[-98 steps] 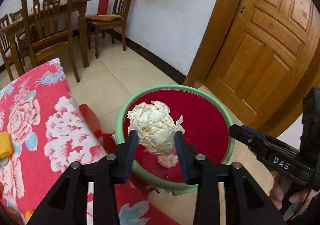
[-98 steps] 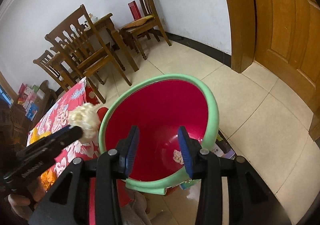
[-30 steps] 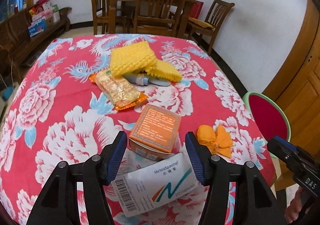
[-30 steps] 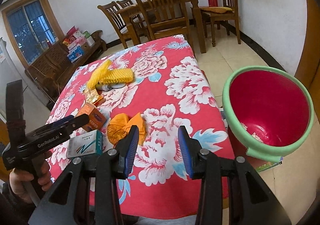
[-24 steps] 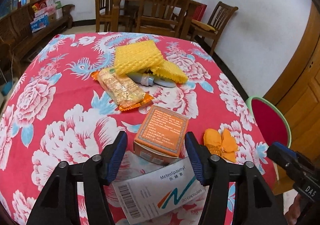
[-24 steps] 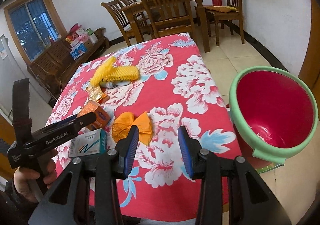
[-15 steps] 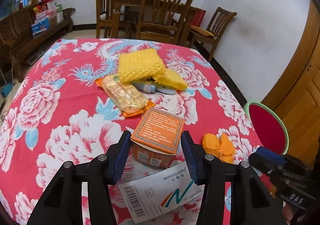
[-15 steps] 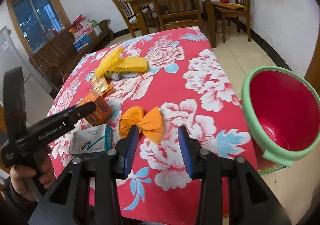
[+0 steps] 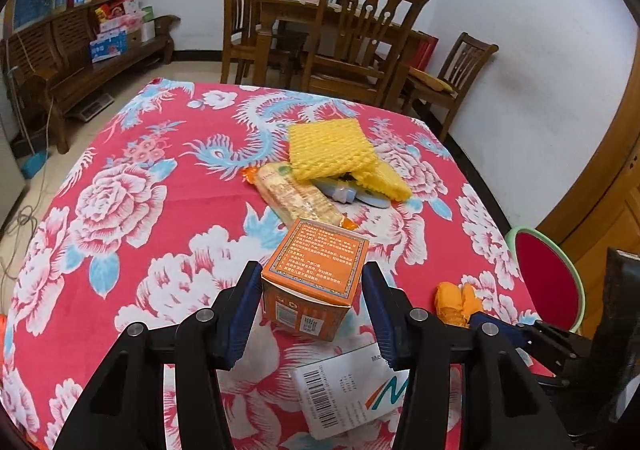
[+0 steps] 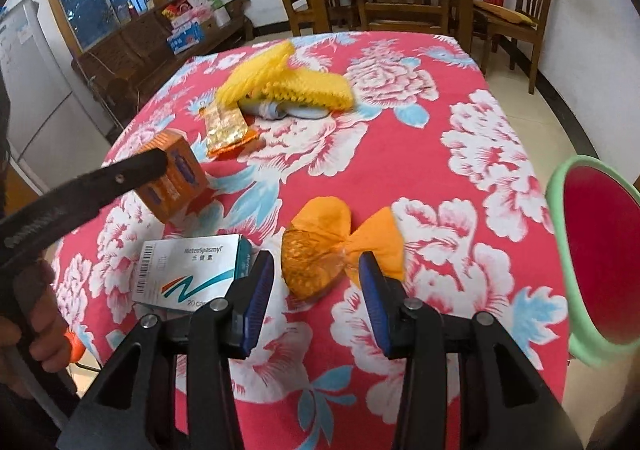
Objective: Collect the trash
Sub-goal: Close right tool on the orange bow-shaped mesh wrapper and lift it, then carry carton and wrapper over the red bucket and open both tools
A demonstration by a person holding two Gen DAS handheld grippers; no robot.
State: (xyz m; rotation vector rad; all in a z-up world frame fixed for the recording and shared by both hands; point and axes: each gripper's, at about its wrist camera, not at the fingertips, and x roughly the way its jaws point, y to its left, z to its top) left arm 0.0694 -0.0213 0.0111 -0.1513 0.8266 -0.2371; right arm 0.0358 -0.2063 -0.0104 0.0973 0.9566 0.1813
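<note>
An orange carton [image 9: 320, 262] sits between the blue pads of my left gripper [image 9: 312, 274], which is shut on its two sides; it looks tilted just off the cloth [image 10: 176, 177]. A bow-shaped orange wrapper [image 10: 336, 246] lies on the floral tablecloth at the fingertips of my right gripper [image 10: 316, 262]. That gripper is open, and the wrapper reaches partly between its pads, which do not press on it. A white medicine box [image 10: 188, 274] lies flat to the left of it. The red bin with a green rim [image 10: 560, 217] stands off the table's right side.
Farther back on the cloth lie a yellow foam net [image 9: 332, 149] over a pale blue item [image 9: 348, 193], and an orange snack packet [image 9: 296, 197]. Wooden chairs [image 9: 360, 41] and a dining table stand beyond. The right edge of the table [image 10: 532, 177] drops beside the bin.
My left gripper, which earlier held a paper ball over the bin, has closed on the orange carton. My right gripper has come forward and down to the orange wrapper.
</note>
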